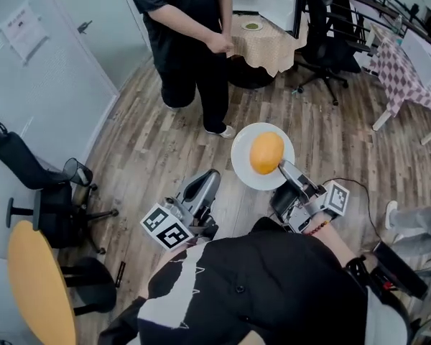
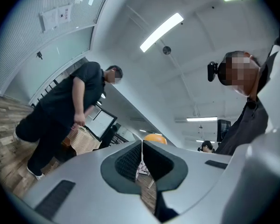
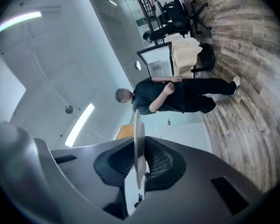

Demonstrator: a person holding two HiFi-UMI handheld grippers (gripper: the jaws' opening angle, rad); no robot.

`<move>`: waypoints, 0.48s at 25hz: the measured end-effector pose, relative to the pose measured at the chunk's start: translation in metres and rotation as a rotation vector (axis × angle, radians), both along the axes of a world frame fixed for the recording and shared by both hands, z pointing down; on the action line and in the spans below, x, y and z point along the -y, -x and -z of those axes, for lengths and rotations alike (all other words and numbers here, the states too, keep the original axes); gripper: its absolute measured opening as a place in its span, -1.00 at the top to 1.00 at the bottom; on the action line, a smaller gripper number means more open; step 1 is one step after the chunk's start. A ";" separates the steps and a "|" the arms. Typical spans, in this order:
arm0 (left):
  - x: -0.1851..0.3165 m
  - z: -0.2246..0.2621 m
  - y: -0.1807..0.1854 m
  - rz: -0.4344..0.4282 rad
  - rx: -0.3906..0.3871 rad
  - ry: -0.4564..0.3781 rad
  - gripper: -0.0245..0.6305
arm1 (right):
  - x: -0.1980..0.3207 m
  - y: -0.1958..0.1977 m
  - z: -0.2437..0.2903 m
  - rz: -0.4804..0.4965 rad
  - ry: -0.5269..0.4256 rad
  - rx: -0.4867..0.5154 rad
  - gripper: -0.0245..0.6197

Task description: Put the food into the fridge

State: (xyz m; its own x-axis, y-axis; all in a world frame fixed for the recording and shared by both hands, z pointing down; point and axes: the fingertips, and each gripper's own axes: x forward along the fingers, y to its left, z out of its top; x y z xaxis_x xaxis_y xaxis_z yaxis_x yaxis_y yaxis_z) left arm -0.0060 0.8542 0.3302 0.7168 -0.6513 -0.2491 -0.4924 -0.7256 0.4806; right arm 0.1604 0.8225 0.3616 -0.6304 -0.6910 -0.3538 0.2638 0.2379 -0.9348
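A round orange piece of food [image 1: 266, 152] lies on a white plate [image 1: 243, 165], held level above the wooden floor. My right gripper [image 1: 284, 168] is shut on the plate's near rim. In the right gripper view the plate [image 3: 139, 139] stands edge-on between the two pads, with the food [image 3: 125, 132] just beyond the left jaw. My left gripper [image 1: 211, 176] hangs to the left of the plate, apart from it. Its jaws meet with nothing between them [image 2: 142, 144], and the food [image 2: 155, 137] shows past their tips.
A person in black [image 1: 190, 34] stands ahead, next to a table with a beige cloth [image 1: 269, 45]. Black office chairs [image 1: 323, 20] and a checkered table [image 1: 409, 70] are at the far right. A chair [image 1: 43, 185] and a round wooden table [image 1: 39, 286] are at the left.
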 end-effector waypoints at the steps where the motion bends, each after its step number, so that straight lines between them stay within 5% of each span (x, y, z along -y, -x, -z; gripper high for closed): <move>1: -0.001 -0.004 -0.003 0.004 -0.002 0.005 0.86 | 0.000 0.000 -0.002 0.011 -0.004 0.003 0.82; 5: -0.004 -0.017 -0.012 0.018 -0.012 0.012 0.86 | 0.010 0.002 -0.016 0.020 0.003 0.035 0.82; 12: 0.066 -0.033 0.034 0.092 -0.008 0.072 0.86 | 0.104 0.044 -0.037 0.026 0.083 0.046 0.82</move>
State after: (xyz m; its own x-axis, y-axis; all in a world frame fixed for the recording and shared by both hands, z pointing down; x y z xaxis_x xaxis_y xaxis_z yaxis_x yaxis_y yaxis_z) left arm -0.0395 0.7883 0.3629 0.6511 -0.7307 -0.2052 -0.5512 -0.6411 0.5340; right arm 0.1167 0.7180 0.3982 -0.6329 -0.7027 -0.3250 0.3117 0.1529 -0.9378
